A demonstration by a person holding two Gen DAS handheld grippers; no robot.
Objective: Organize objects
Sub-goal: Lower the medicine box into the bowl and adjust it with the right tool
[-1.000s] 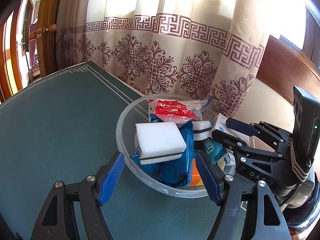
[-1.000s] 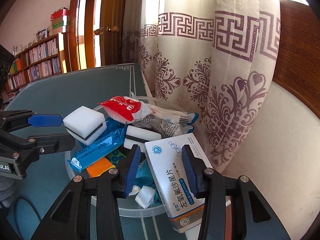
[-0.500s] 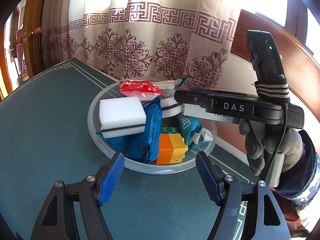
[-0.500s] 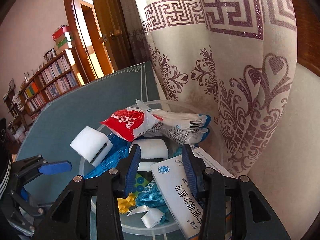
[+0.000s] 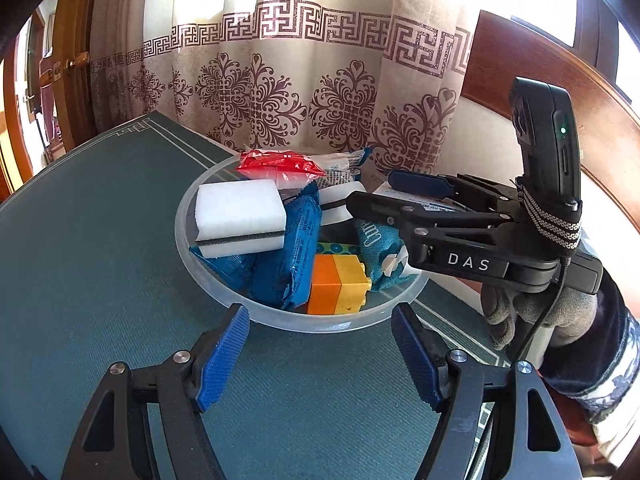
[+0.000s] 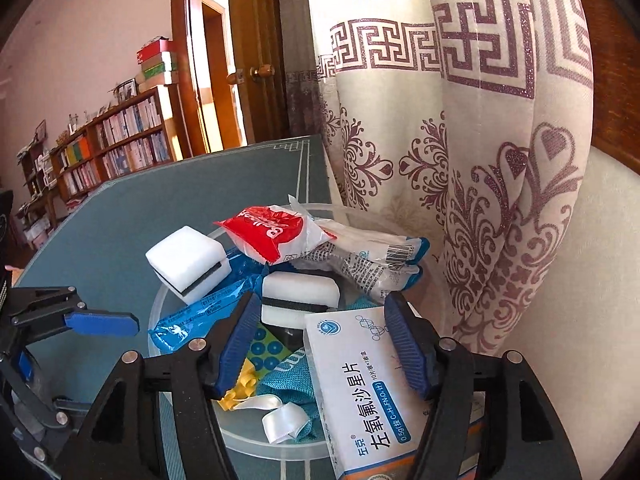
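Now the right gripper [image 6: 320, 336], jaws just opened, straddles the medicine box [image 6: 372, 392] on the bowl's [image 5: 208, 280] rim.
Left gripper [image 5: 320, 356] waits open, empty, beside the bowl; next, probably, closing squarely on the box.

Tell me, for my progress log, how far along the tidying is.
Done: sponges, packets and blocks lie in the clear bowl. In hand: nothing; the right tongs have just been opening, the medicine box between them, leaning at the bowl's edge. Left tongs are open, empty. Left: perhaps settling that box.

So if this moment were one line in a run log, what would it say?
task: organize objects | left gripper: open, empty, before bowl | right gripper: jaws just opened, astride medicine box | box leans on bowl rim
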